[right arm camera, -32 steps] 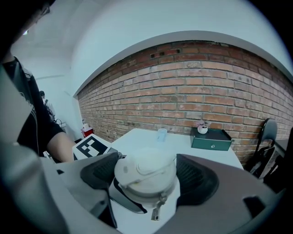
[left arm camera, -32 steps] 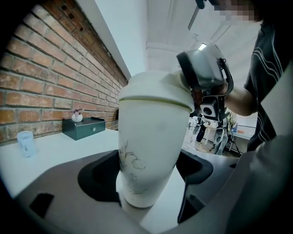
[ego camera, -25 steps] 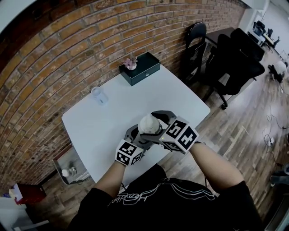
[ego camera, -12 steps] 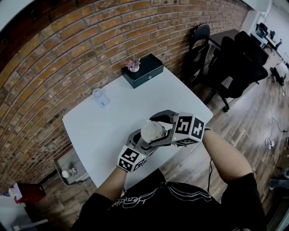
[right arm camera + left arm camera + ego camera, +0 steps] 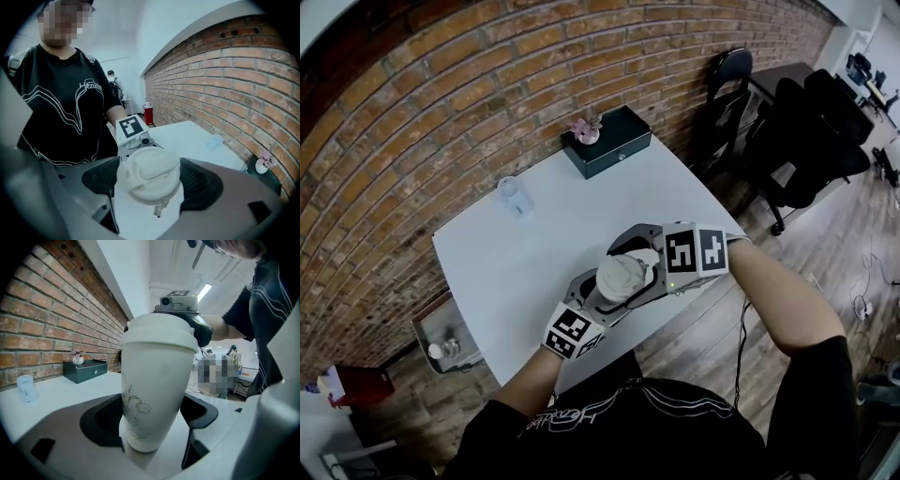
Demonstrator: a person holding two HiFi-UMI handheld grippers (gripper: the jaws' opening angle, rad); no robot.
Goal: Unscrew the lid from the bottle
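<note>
Head view: white tapered bottle (image 5: 622,277) held over white table's (image 5: 516,272) near edge. Right gripper (image 5: 639,262) has twisted since a second ago.
Left gripper view: left gripper (image 5: 151,420) clamps the bottle's base, jaws wide.
Right gripper view: jaws wide, clamping white domed lid (image 5: 149,172). Brick wall (image 5: 225,79) behind table.

The bottle (image 5: 152,394) is a cream-white tumbler that tapers from a wide shoulder to a narrower base, with a faint grey flower sketch low on its side. It is held off the table (image 5: 516,253), above that table's near edge, and leans slightly, its top tipped to the right in the left gripper view. The left gripper (image 5: 150,420) clamps its lower body between both jaws. The lid (image 5: 149,174) is white and round, with a stepped rim, a raised curved flap on top and a small tab hanging at its edge. It sits on the bottle's mouth, and the right gripper (image 5: 150,183) grips it from both sides.
</note>
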